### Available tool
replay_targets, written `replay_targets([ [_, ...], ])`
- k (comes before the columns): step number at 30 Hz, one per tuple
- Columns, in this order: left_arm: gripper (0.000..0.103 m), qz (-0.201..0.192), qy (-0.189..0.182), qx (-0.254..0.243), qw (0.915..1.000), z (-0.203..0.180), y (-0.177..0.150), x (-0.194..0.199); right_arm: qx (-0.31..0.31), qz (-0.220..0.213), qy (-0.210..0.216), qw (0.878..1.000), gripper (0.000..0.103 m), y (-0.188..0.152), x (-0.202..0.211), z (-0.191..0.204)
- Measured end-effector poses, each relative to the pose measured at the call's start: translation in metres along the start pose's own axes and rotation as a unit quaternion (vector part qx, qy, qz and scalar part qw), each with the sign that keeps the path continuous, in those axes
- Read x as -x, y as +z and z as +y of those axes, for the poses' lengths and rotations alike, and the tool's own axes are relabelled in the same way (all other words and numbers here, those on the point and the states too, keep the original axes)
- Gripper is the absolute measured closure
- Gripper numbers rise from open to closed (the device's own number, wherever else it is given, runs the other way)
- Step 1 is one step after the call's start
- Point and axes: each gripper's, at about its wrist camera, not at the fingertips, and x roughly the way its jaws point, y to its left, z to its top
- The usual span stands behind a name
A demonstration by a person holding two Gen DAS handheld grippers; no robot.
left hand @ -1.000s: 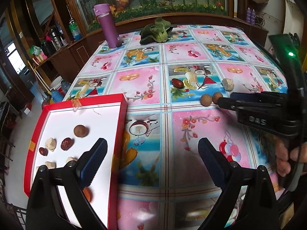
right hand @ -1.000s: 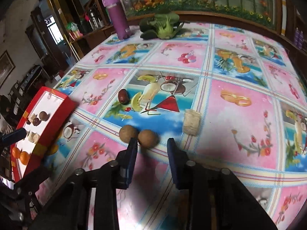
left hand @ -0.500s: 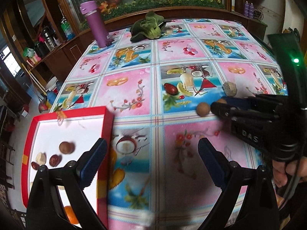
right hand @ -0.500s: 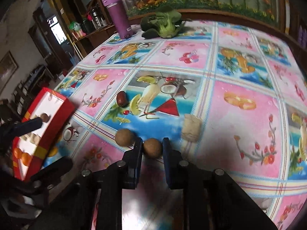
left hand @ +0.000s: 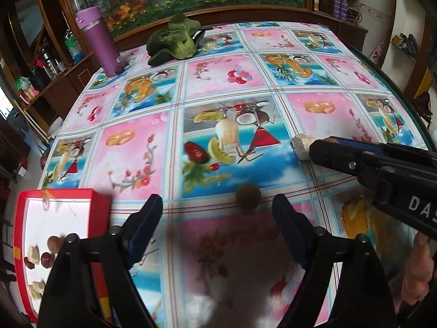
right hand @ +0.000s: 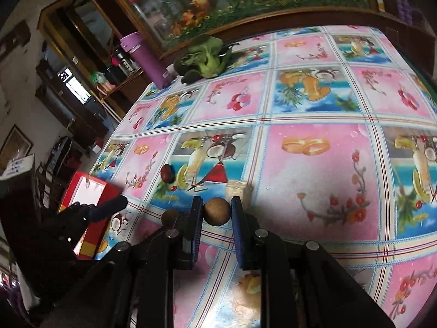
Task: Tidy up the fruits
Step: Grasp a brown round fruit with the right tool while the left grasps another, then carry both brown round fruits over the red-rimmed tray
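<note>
My right gripper point(right hand: 217, 213) is shut on a round brown fruit point(right hand: 216, 212) and holds it above the table. A second round brown fruit point(left hand: 248, 196) lies on the cloth, just ahead of my open left gripper point(left hand: 217, 218); it also shows in the right wrist view point(right hand: 170, 216). A dark red date point(left hand: 195, 151) and a pale chunk point(left hand: 300, 143) lie farther on. The red tray point(left hand: 99, 199) at the left holds several small fruits. The right gripper point(left hand: 322, 147) shows at the right, its tip hiding part of the pale chunk.
A purple bottle point(left hand: 99, 46) and a green leafy vegetable point(left hand: 177, 42) stand at the table's far side. The table point(left hand: 409, 104) has its right edge close by. Cabinets and shelves stand to the left.
My right gripper closed on one brown fruit and lifted it off the table. My left gripper moved right, away from the tray, toward the other brown fruit.
</note>
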Motion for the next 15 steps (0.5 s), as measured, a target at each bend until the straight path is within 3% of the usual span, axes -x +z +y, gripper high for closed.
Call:
replay_targets([
  [4, 0.030, 0.001, -0.010, 0.001, 0.9999, -0.005, 0.002, -0.007, -0.002, 0.000, 0.006, 1.000, 0.084, 0.000, 0.001, 0.000],
  [13, 0.079, 0.005, -0.041, 0.014, 0.9991, -0.004, 0.002, -0.018, -0.005, 0.003, 0.009, 1.000, 0.084, -0.001, -0.003, 0.000],
  [15, 0.080, 0.004, -0.045, 0.016, 0.9989, -0.004, 0.001, -0.017, -0.002, -0.001, 0.009, 1.000, 0.084, -0.001, -0.004, 0.001],
])
